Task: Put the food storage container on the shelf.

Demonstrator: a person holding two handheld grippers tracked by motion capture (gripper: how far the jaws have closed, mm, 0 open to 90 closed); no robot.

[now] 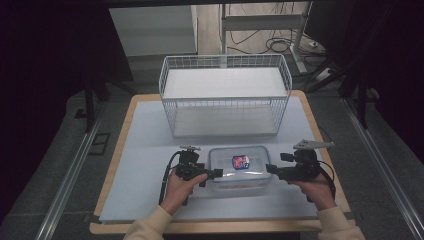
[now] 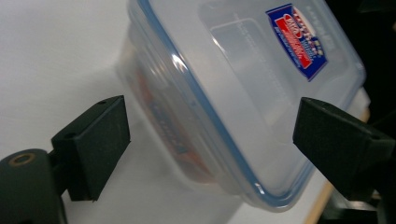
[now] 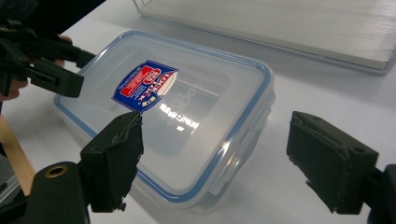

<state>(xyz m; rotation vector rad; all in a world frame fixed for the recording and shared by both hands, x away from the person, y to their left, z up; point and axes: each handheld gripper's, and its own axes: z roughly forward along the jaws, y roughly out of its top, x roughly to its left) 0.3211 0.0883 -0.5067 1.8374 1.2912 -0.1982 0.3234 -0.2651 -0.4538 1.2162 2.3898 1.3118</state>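
In the high view, a clear rectangular plastic food container with a blue-rimmed lid and a red-and-blue label lies flat on the white sheet covering the wooden bench, near the front edge and midway between the two hands. The left gripper comes in from the container's left end, its fingers at the short side of the box. The right gripper points at the opposite short side, just clear of it. Behind the container stands a white wire basket with a white board resting inside it, apart from the box.

In the left gripper view, the left gripper has its fingers spread wide, one on each side of a corner of the container. The box sits between them, and neither pad presses on it; open bench shows between the left pad and the box wall. The lid's label lies toward the upper right.

In the right gripper view, the right gripper also has its fingers wide apart, straddling the near end of the container without touching it. A lid latch faces the camera. The other gripper reaches the far end of the box, and the basket's board crosses the top.
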